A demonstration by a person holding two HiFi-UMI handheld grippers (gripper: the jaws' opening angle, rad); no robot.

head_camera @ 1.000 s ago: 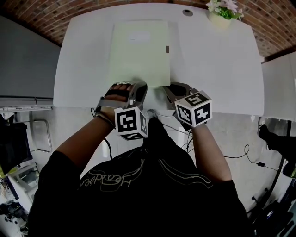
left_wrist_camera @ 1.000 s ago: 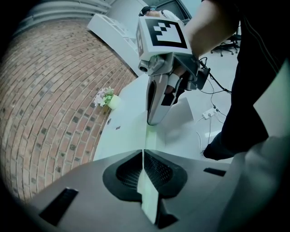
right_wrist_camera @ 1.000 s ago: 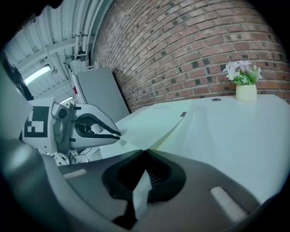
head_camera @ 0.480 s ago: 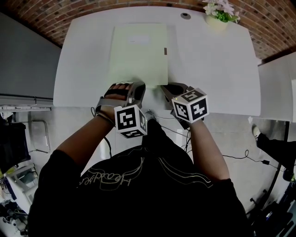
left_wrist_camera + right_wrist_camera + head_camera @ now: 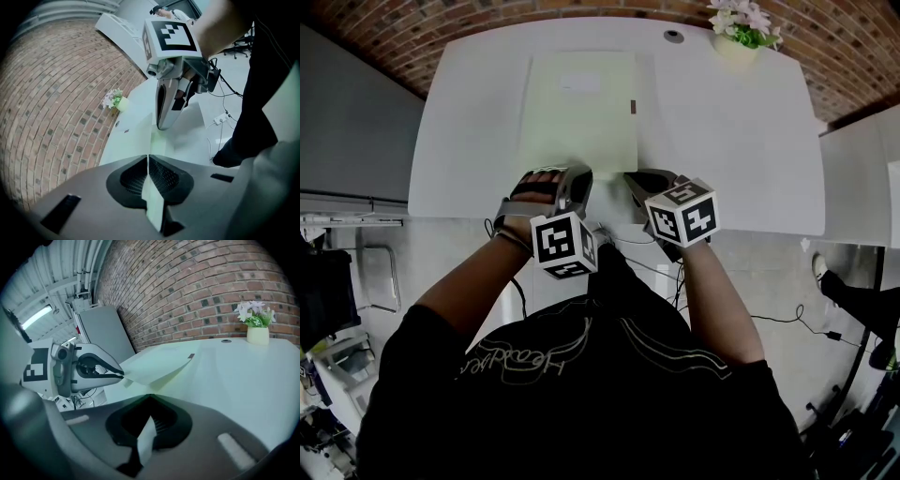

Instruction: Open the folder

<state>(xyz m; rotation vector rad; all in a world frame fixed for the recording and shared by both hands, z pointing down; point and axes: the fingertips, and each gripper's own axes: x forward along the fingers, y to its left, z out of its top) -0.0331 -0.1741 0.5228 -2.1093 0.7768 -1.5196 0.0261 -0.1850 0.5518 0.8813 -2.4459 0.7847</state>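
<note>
1. Two grippers work the near edge of the table. The left gripper (image 5: pixel 148 161) has its jaws pinched together on a thin pale sheet, the folder's near edge. The right gripper (image 5: pixel 149 420) is clamped the same way on a pale sheet at the near right corner.
2. Judging by this, the grip is made and the opening has barely begun. The cover is only slightly raised at the left pinch. Next, one gripper probably has to hold the lower leaf down while the other swings the cover over.
3. The flat, pale green card folder (image 5: pixel 581 108) lies on the white table (image 5: pixel 722 141). Its short edge is at the near rim and its long axis runs straight away from the person. A small dark tab (image 5: pixel 632 106) on the right long edge suggests it opens there.
4. Farthest off, a small pot of flowers (image 5: pixel 739 39) stands at the far right corner.
</note>
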